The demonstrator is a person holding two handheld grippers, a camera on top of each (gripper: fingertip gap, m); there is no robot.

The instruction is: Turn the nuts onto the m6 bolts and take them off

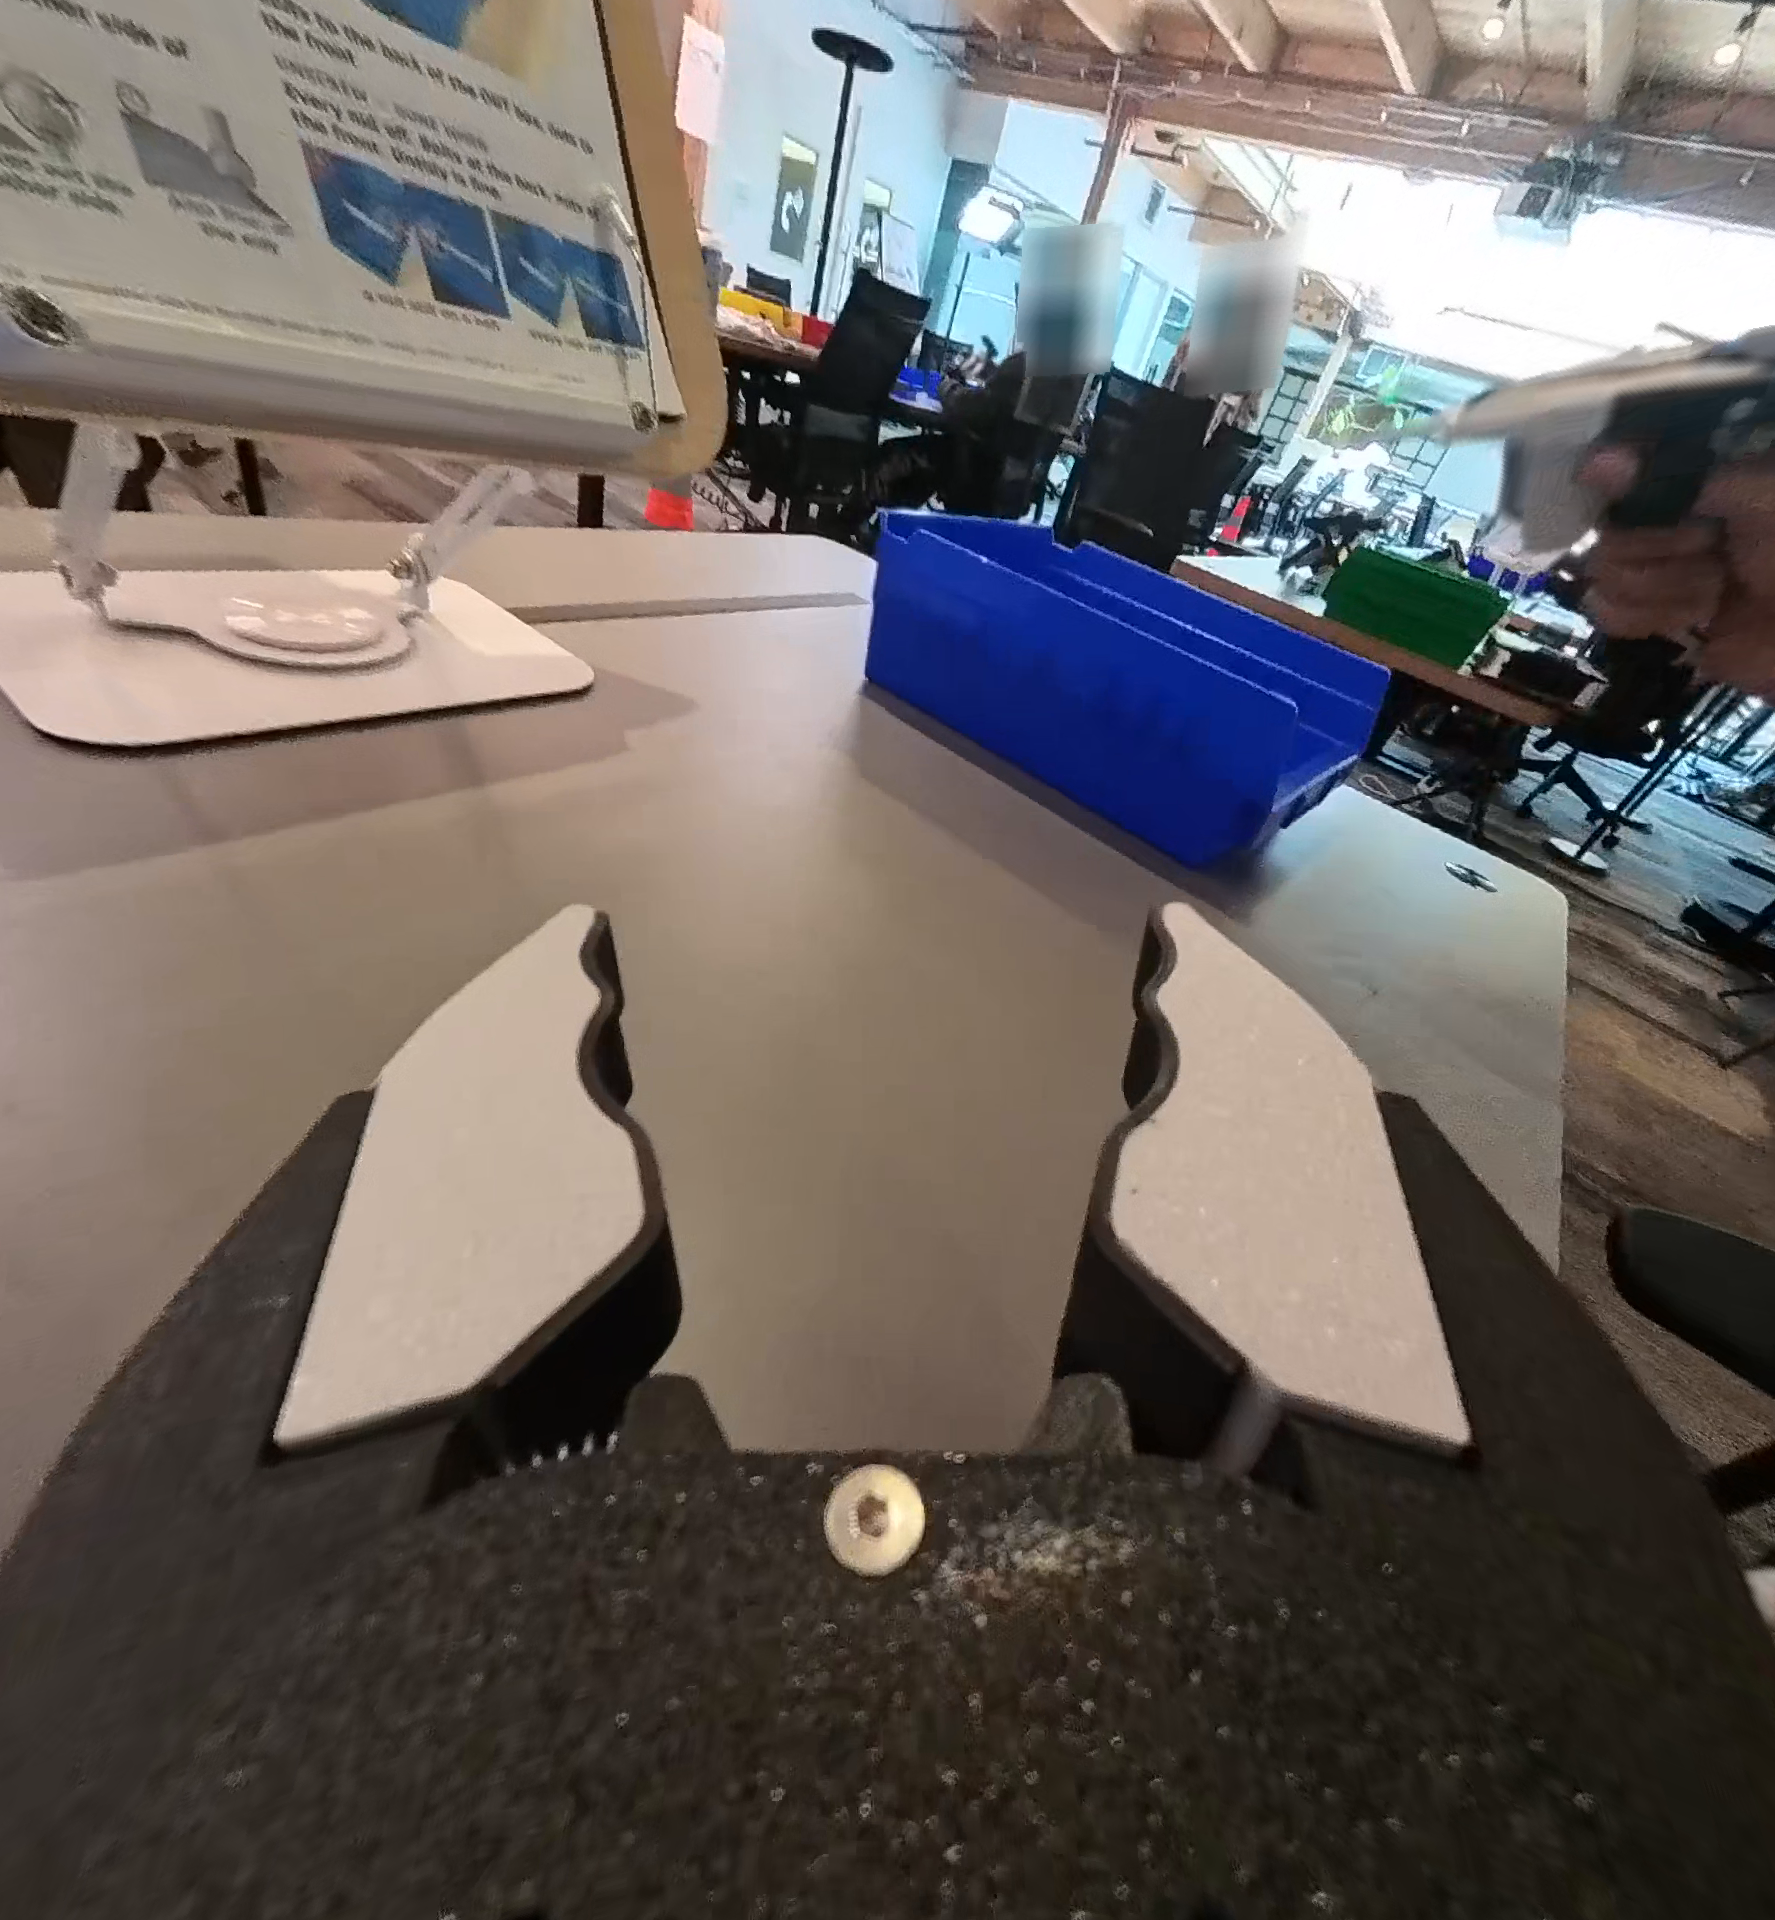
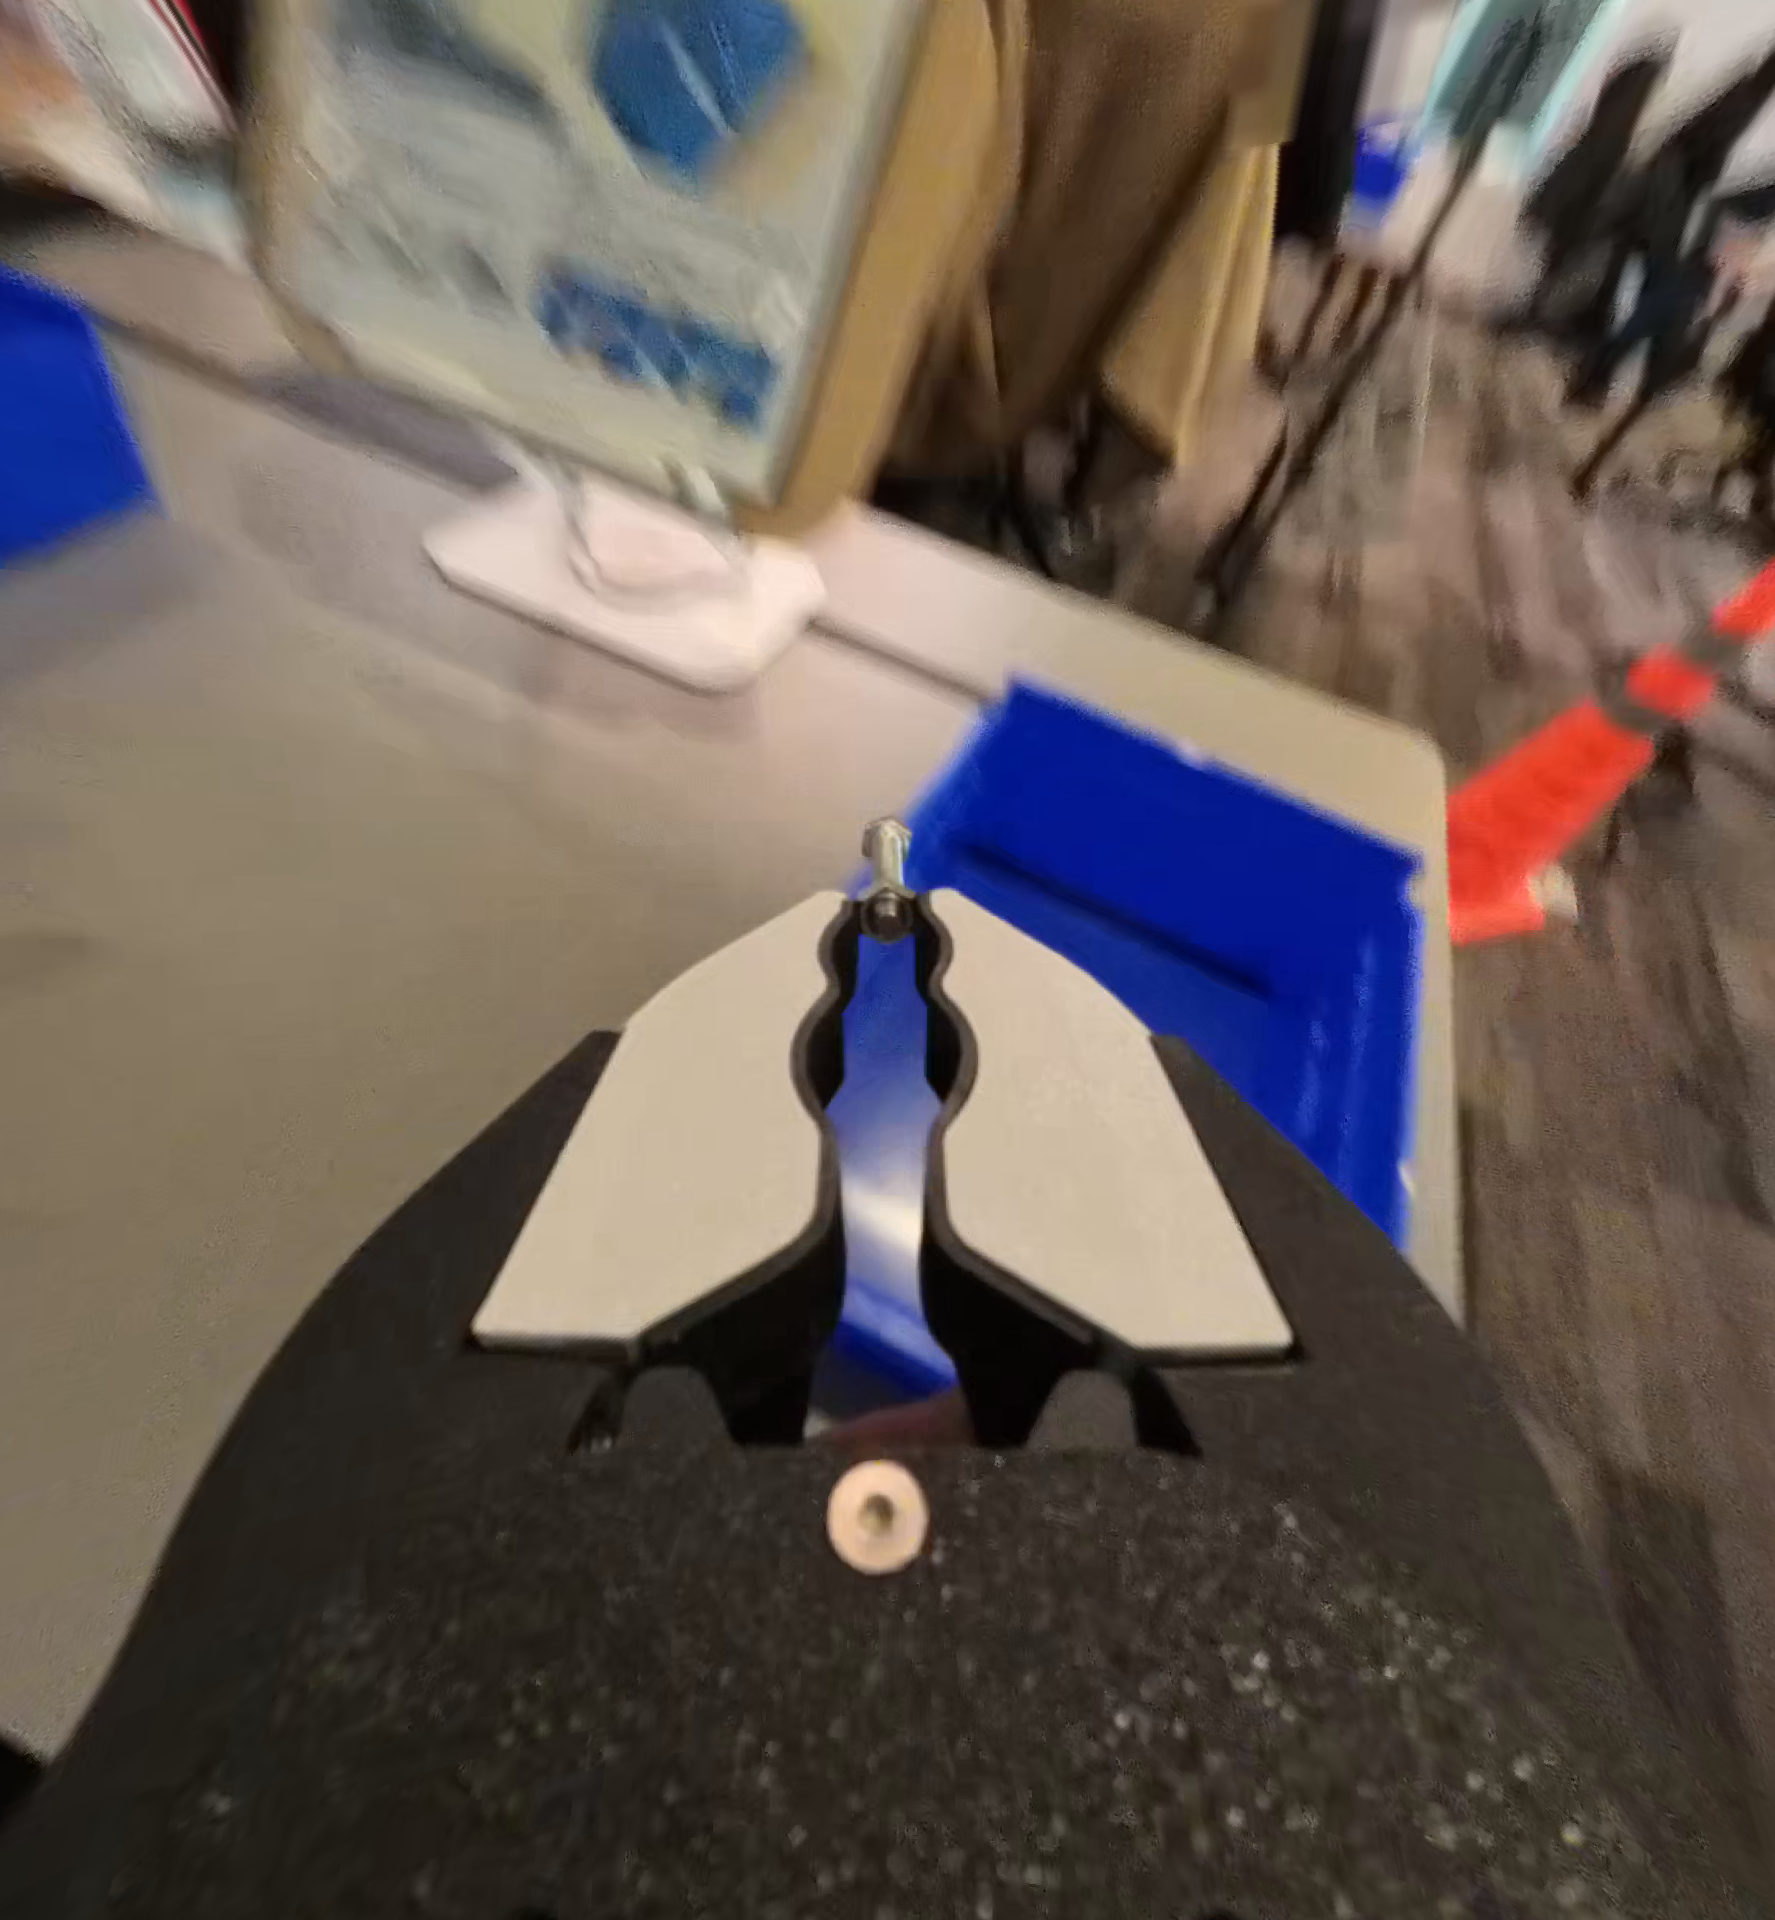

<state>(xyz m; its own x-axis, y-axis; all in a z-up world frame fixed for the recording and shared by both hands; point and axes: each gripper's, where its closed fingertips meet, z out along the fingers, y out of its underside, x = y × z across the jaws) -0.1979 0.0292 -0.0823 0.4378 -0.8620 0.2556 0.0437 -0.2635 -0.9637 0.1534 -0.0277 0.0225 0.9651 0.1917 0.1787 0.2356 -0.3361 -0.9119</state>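
Note:
My left gripper (image 1: 878, 940) is open wide above the grey table (image 1: 550, 935), with nothing between its pads. My right gripper (image 2: 885, 902) is shut on a silver bolt with a nut on it (image 2: 885, 868); the nut end sits pinched between the fingertips and the bolt sticks out forward, head away from me. It hovers over the near corner of a blue bin (image 2: 1174, 935). In the left wrist view the right gripper (image 1: 1641, 405) shows blurred at the upper right, held in a hand, above and right of the blue bin (image 1: 1101, 686).
A white stand (image 1: 259, 644) holds an instruction sheet (image 1: 343, 208) at the back left of the table. Another blue bin (image 2: 21, 436) shows at the left edge of the right wrist view. The table's right edge drops to a wooden floor with orange cones (image 2: 1569, 790). One gripper's finger ends stand about 40 cm off the other's.

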